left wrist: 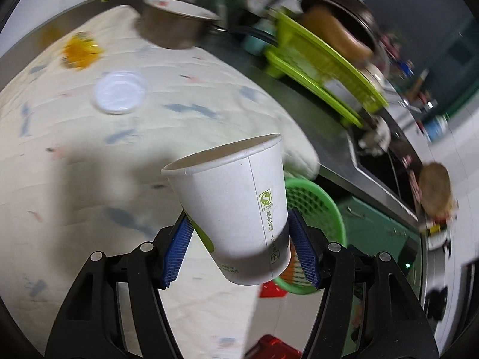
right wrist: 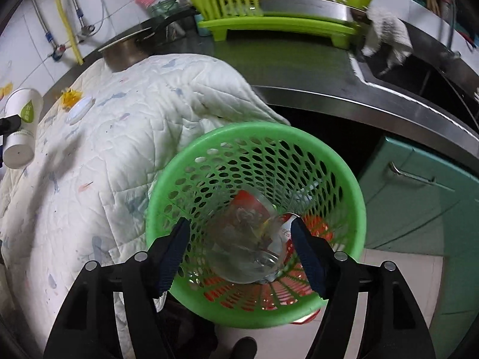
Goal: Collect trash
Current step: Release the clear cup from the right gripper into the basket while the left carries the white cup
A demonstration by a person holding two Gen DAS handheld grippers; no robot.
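A: Where is the paper cup [left wrist: 236, 206] found relative to the left gripper [left wrist: 239, 251]?

B: It is clamped low on its wall between the two blue-padded fingers [left wrist: 176, 254], closed partway onto it. It is tilted, mouth turned up and away, and is carried above the quilted cloth [left wrist: 89, 179] spread on the desk [right wrist: 299, 68], near the cloth's edge.

A: How is the cup described?

B: It is seen as white, with a rolled rim, a vertical seam, a green square logo and a column of green characters. Its inside appears pale and bare.

A: And the right gripper [right wrist: 242, 254]?

B: Its fingers [right wrist: 308, 254] are spread wide and nothing is gripped. Between them, lower down, the green perforated basket [right wrist: 179, 179] is viewed from above, beside the hanging cloth. A clear plastic cup [right wrist: 248, 239] is lying inside it on its side, over some red-and-white packaging.

A: What is counted?

B: One paper cup, one basket, one clear cup. On the cloth, one white round lid [left wrist: 121, 92] and one yellow crumpled scrap [left wrist: 79, 50] are counted, well apart from both grippers. One metal pot [left wrist: 173, 27] and one lime dish rack [right wrist: 278, 6] are noted behind.
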